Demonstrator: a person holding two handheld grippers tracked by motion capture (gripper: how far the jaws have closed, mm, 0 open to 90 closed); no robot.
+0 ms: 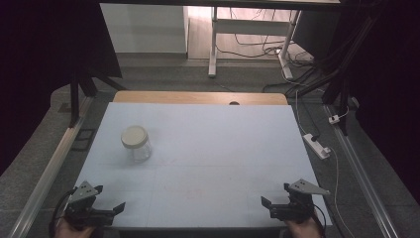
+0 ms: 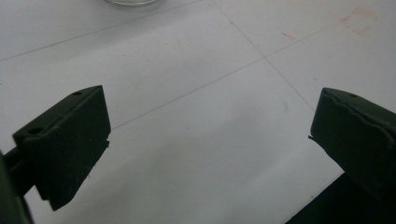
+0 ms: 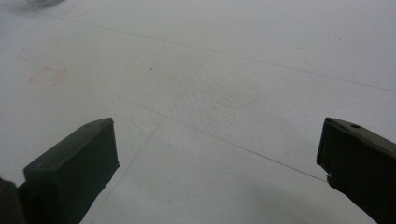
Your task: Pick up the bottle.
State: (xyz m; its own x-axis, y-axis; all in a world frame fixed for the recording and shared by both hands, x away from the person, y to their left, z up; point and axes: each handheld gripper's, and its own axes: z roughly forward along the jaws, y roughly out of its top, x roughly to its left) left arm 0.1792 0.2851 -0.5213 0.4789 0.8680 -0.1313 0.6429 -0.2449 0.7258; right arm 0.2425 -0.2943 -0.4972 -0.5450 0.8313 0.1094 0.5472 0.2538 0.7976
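Observation:
A clear glass jar (image 1: 135, 143) with a cream screw lid stands upright on the left half of the white table (image 1: 208, 148). Its base edge peeks in at the top of the left gripper view as a glass rim (image 2: 130, 2). My left gripper (image 1: 109, 198) rests at the table's front left corner, jaws wide apart with nothing between them (image 2: 208, 126). At the front right corner my right gripper (image 1: 276, 199) is open too, empty over bare table (image 3: 217, 149). Both are well short of the jar.
Thin pencil lines and a faint red square (image 2: 358, 19) mark the tabletop. A wooden strip (image 1: 198, 97) with a hole runs along the far edge. A power strip (image 1: 317, 145) and cables lie on the floor to the right, and metal rails flank the table.

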